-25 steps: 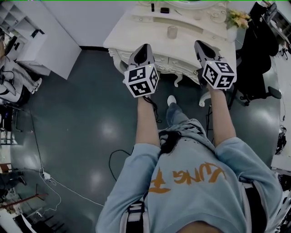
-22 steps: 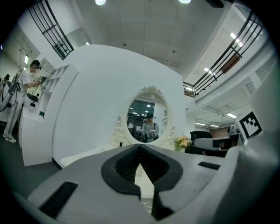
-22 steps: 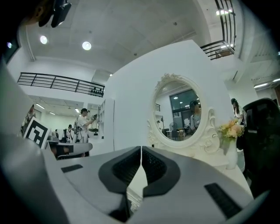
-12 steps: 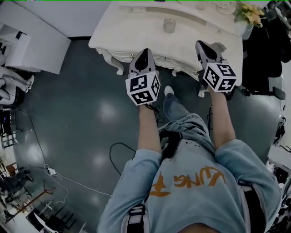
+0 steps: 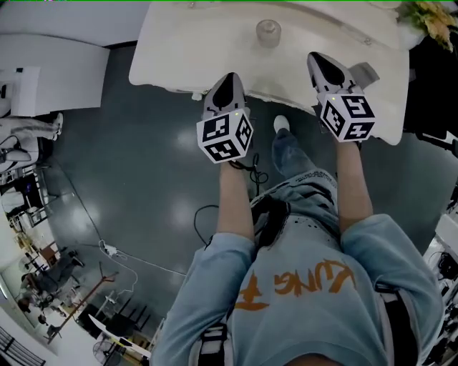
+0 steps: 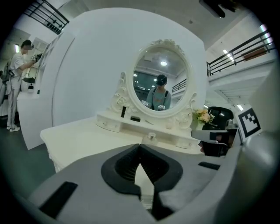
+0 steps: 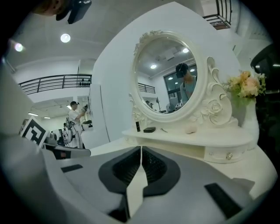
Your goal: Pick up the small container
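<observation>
The small container [image 5: 268, 32], a clear glass jar with a knob lid, stands on the white dressing table [image 5: 193, 50] near its back. It also shows in the left gripper view as the small jar [image 6: 152, 137], just beyond the jaw tips. My left gripper [image 5: 227, 78] is shut and holds nothing, hovering over the table's front edge, short of the jar and to its left. The left gripper [image 6: 140, 145] has its jaws meeting at the tips. My right gripper [image 5: 319, 61] is also shut and holds nothing, to the right of the jar; the right gripper [image 7: 141, 149] points at the mirror.
An oval mirror [image 6: 161, 85] in a carved white frame rises at the table's back, with a shelf [image 7: 188, 135] carrying small black items. Flowers [image 5: 429, 18] stand at the table's right end. A dark floor lies left of the table; a person [image 6: 19, 83] stands far left.
The person has stepped closer to the table. It now fills the top of the head view, and both grippers have come from in front of it to over its front edge.
</observation>
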Action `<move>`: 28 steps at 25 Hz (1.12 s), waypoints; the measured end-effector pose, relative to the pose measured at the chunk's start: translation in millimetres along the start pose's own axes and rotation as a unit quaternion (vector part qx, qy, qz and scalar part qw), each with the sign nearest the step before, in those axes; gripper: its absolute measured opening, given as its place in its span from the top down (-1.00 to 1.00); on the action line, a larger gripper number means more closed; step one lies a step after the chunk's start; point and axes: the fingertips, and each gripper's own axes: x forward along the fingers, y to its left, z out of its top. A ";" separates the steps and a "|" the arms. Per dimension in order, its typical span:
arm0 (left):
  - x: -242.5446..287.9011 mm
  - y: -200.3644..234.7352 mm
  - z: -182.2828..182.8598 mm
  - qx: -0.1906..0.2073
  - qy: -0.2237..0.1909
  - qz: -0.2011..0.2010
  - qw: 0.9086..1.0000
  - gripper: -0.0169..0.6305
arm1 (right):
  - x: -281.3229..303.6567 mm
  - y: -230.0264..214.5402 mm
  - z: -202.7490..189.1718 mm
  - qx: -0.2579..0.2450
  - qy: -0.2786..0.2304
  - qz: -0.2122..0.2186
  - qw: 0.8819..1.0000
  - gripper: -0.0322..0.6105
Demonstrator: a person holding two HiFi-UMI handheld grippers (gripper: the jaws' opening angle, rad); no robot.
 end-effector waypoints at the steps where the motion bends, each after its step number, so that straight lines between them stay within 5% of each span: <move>1: 8.0 1.4 2.9 0.002 0.005 -0.003 1.000 0.88 | 7.6 -3.5 1.0 0.005 -0.001 0.001 1.000 0.81; 15: 117.1 -0.4 47.8 0.029 0.015 -0.003 0.999 0.88 | 111.6 -45.3 34.0 -0.018 -0.010 0.069 0.997 0.81; 28: 153.5 10.8 51.6 0.031 0.034 -0.037 0.998 0.88 | 142.2 -56.1 36.5 -0.003 -0.013 0.045 0.999 0.80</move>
